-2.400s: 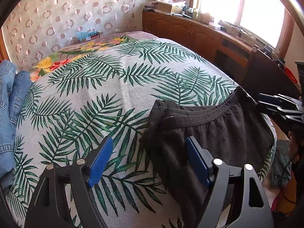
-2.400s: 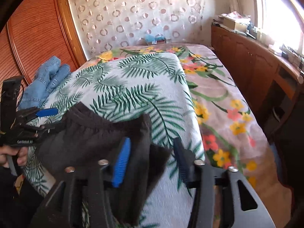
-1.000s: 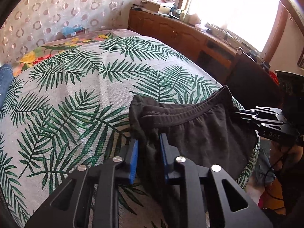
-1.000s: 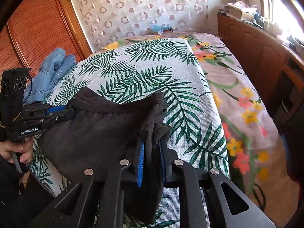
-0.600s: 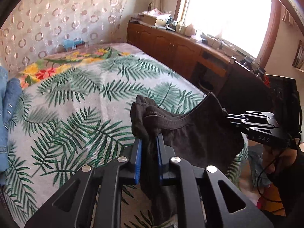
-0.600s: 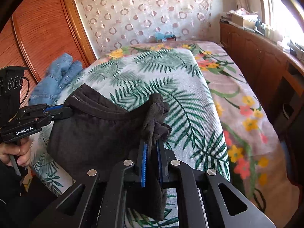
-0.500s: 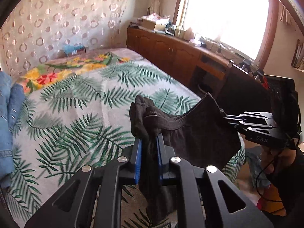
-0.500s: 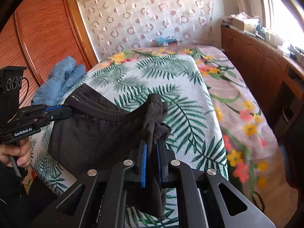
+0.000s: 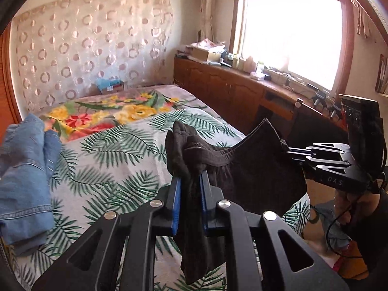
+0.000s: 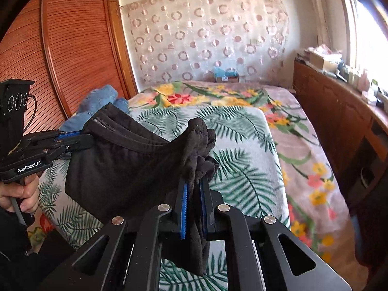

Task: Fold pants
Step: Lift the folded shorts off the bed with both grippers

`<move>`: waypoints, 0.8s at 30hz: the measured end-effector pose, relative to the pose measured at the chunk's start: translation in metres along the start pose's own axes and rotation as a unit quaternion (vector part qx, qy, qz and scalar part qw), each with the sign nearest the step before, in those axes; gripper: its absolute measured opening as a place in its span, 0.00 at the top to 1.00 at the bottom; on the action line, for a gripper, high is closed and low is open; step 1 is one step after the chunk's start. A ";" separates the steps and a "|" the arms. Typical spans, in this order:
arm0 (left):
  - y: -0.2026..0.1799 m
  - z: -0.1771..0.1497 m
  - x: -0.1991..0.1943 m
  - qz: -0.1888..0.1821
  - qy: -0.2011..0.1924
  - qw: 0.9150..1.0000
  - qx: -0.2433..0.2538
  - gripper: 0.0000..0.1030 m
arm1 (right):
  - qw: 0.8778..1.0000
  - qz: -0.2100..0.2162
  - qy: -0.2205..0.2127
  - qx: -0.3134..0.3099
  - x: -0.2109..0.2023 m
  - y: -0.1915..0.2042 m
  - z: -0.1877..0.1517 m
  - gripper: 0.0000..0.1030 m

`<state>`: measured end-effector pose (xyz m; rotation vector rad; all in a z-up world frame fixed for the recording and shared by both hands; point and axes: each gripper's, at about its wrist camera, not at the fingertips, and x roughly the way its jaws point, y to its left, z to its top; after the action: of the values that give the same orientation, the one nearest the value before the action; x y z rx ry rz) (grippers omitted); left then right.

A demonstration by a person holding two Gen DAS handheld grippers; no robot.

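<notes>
Since the earlier frames, both tongs have gone from standing open around the waistband to clamping it, and the black pants (image 9: 257, 169) have come up off the bed (image 9: 116, 169). The garment now hangs in the air between the two tongs. In judgement this is the opening lift: the pants are not yet spread flat, and no fold is made.

**Left wrist view, left to right**
- Left edge: folded blue jeans (image 9: 24, 181) lie on the palm-leaf cover, untouched.
- Lower centre: the left gripper (image 9: 190, 201) is closed on one end of the waistband. Dark cloth is pinched between the blue pads, a bunch stands above the tips, and a strip hangs below them.
- Centre to right: the waistband sags in a curve towards the right gripper (image 9: 291, 149), which clamps the other end at mid right.
- Far right: the wooden cabinet (image 9: 230, 92) runs below the window.

**Right wrist view, left to right**
- Left edge: a hand (image 10: 20, 194) holds the left gripper (image 10: 82, 135), which is closed on the waistband corner.
- Centre: the pants (image 10: 116, 169) hang as a slack panel clear of the cover.
- Lower centre: the right gripper (image 10: 194, 206) is closed on the bunched near corner.

Both grips sit at the waistband ends; the legs hang below, mostly out of view.
</notes>
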<state>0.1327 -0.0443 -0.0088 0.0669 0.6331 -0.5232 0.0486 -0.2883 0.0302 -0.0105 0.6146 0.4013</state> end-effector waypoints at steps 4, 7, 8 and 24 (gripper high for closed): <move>0.008 0.002 -0.011 0.011 -0.014 1.000 0.001 0.86 | 1.000 0.004 -0.005 -0.018 -0.001 0.009 0.005 0.92; 0.015 0.002 -0.019 0.019 -0.022 1.000 -0.001 0.86 | 0.999 0.007 -0.009 -0.030 0.006 0.013 0.011 0.92; 0.019 0.001 -0.022 0.022 -0.024 0.999 -0.003 0.86 | 0.999 0.009 -0.010 -0.032 0.008 0.016 0.012 0.92; 0.067 -0.012 -0.045 0.069 -0.043 0.996 -0.033 0.86 | 0.996 0.044 -0.020 -0.074 0.046 0.039 0.037 0.92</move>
<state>0.1276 0.0365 0.0008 0.0252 0.5569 -0.3705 0.0888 -0.2313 0.0392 -0.1177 0.5466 0.5317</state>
